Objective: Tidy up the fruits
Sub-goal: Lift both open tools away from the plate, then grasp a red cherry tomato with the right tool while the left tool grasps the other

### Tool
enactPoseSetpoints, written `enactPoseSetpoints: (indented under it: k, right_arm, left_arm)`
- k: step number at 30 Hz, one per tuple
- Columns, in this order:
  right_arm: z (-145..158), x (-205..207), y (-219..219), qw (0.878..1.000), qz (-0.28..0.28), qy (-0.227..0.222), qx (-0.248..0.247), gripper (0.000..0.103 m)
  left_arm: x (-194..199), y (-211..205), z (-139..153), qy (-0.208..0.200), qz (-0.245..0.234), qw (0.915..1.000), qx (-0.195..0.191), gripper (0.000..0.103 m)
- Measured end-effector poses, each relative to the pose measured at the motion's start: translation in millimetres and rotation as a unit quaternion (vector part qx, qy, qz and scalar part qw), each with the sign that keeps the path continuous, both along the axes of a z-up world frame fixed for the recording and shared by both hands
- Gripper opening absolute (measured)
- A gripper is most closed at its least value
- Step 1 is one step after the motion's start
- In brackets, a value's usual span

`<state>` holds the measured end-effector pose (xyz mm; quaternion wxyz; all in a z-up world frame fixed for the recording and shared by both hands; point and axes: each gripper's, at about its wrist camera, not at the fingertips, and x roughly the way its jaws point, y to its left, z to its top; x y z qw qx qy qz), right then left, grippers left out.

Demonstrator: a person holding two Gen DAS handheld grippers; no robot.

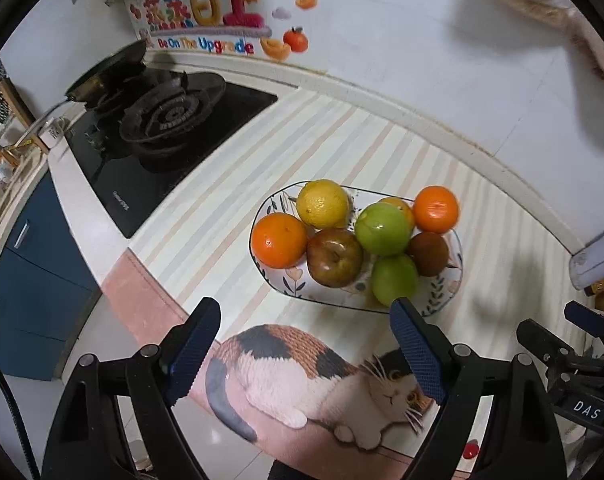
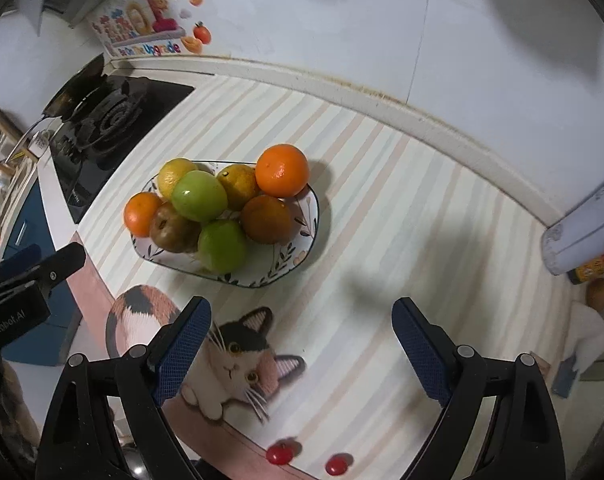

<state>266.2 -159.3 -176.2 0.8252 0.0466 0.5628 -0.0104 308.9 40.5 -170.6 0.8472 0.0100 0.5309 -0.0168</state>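
a: where is the fruit?

b: i see it piled on the plate point(image 2: 302, 236) on the striped mat point(image 2: 382, 208) covering the counter. on the far right rim an orange point(image 2: 282, 170) sits highest. a green apple point(image 2: 199, 195) rests on top of the pile, a second green apple point(image 2: 222, 246) lies at the near edge, and a brownish apple point(image 2: 174, 227) touches it on the left. a yellow lemon point(image 1: 322, 203) sits at the back.

a: anything off the plate?

b: yes, a brown fruit point(image 2: 599, 294) lies well apart at the far right, beside a bottle point(image 2: 596, 266).

a: and your claws?

b: my left claw point(image 1: 304, 354) is spread wide with nothing in it, hanging over the cat picture point(image 1: 318, 376), its right finger overlapping the plate's near rim. my right claw point(image 2: 302, 354) is also wide apart, bare, above the mat just short of the plate.

a: what's to the left?

b: a gas stove point(image 1: 170, 116).
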Motion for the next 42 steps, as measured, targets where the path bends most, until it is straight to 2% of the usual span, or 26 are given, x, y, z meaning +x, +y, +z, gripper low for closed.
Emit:
enactPoseSetpoints:
  k: [11, 23, 32, 42]
  right_arm:
    - [68, -72, 6, 0.998, 0.020, -0.056, -0.001, 0.094]
    - [134, -136, 11, 0.993, 0.037, -0.116, 0.004, 0.094]
    - [165, -158, 12, 0.989, 0.042, -0.142, 0.011, 0.094]
    - [166, -163, 10, 0.988, 0.034, -0.147, 0.021, 0.094]
  left_arm:
    - [-69, -9, 54, -0.057, -0.016, 0.9983, -0.002, 0.087]
    - [-130, -7, 105, -0.102, -0.018, 0.9943, -0.024, 0.087]
    - [-159, -7, 131, -0.127, -0.021, 0.9911, -0.034, 0.087]
    - [-168, -9, 136, -0.130, -0.025, 0.9906, -0.035, 0.087]
